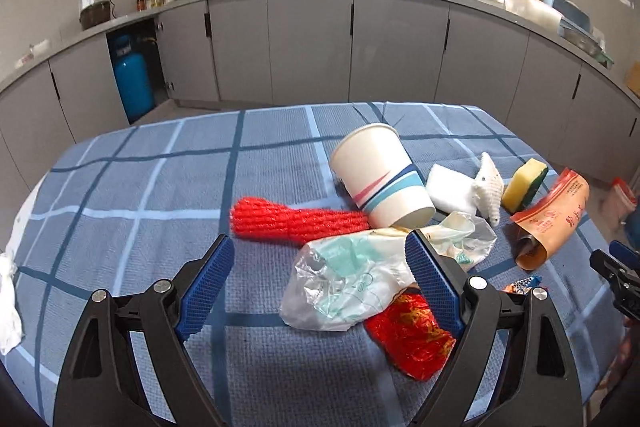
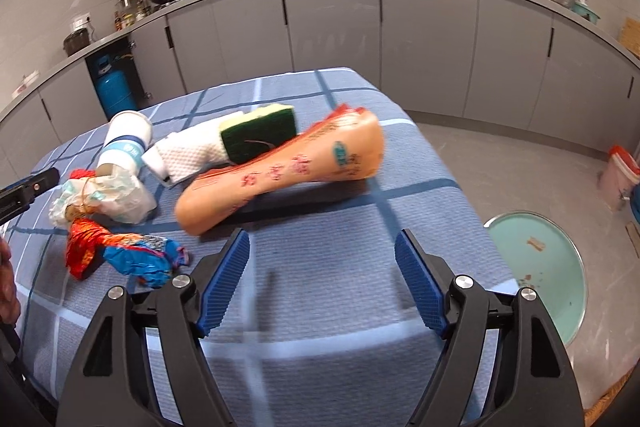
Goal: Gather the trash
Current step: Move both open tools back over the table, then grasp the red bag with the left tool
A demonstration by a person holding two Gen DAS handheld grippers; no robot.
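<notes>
On a table covered with a blue checked cloth (image 1: 160,187), in a kitchen with grey cabinets, lies a loose heap of trash. The left gripper (image 1: 320,263) hangs low over the near part of the heap with its blue pads spread wide, gripping nothing; a crumpled clear plastic bag (image 1: 340,287) lies between and just beyond them, its right part hidden behind the right pad. Beside the bag, nearer and to the right, sits a crinkled red foil wrapper (image 1: 408,339). Farther off lie a red foam net sleeve (image 1: 296,223) and a paper cup (image 1: 380,175) tipped on its side, then a white sponge (image 1: 448,191) and a yellow-green scouring sponge (image 1: 524,187).

The right gripper (image 2: 322,263) is also parted and empty, over bare cloth — a long orange snack pouch (image 2: 280,175) lies just beyond it. Below the table's right edge, on the floor, stands a pale green bin (image 2: 536,267).

The bag is likely almost weightless, soft and slippery; pinching a bunched fold near its middle should hold better than a loose edge. The cup looks light and easily crushed — best taken gently across its wall.
</notes>
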